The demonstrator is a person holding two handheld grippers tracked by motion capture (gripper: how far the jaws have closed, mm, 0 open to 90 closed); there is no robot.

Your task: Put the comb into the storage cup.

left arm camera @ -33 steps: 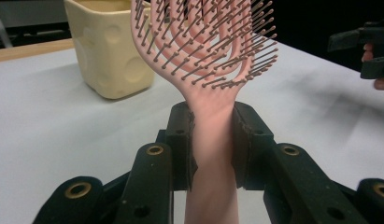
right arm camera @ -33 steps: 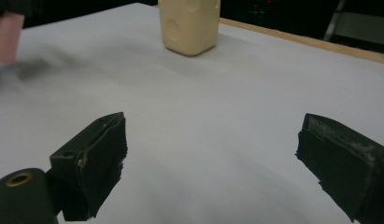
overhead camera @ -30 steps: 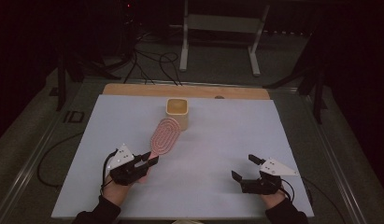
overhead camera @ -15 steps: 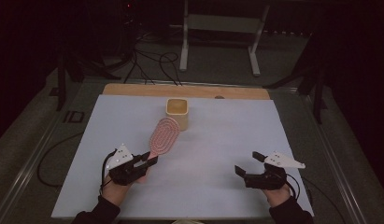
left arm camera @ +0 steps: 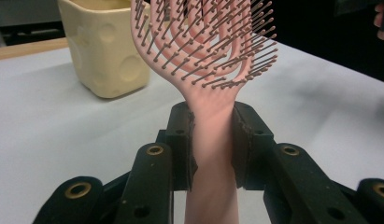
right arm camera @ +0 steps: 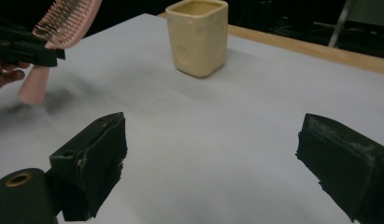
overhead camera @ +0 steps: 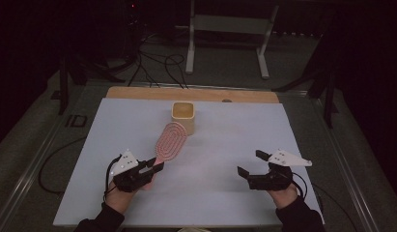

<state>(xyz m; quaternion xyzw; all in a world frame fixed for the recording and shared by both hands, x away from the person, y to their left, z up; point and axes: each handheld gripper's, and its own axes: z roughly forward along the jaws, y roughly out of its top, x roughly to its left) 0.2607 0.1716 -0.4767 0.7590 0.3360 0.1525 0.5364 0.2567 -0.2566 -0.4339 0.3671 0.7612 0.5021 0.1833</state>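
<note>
High view has the left gripper (overhead camera: 156, 167) clamped on the handle of a pink hairbrush (overhead camera: 170, 141), whose head points toward the yellow cup (overhead camera: 184, 116) near the far edge of the white table (overhead camera: 220, 140). Bristles face up. Over on the right side, the right gripper (overhead camera: 250, 163) just has its jaws spread wide, nothing between them.

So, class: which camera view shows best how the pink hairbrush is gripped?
The left gripper view: both jaws of the left gripper clamp the hairbrush at its handle, just below the bristles. The high view shows the brush whole but small; the right gripper view catches it at its upper left.
</note>
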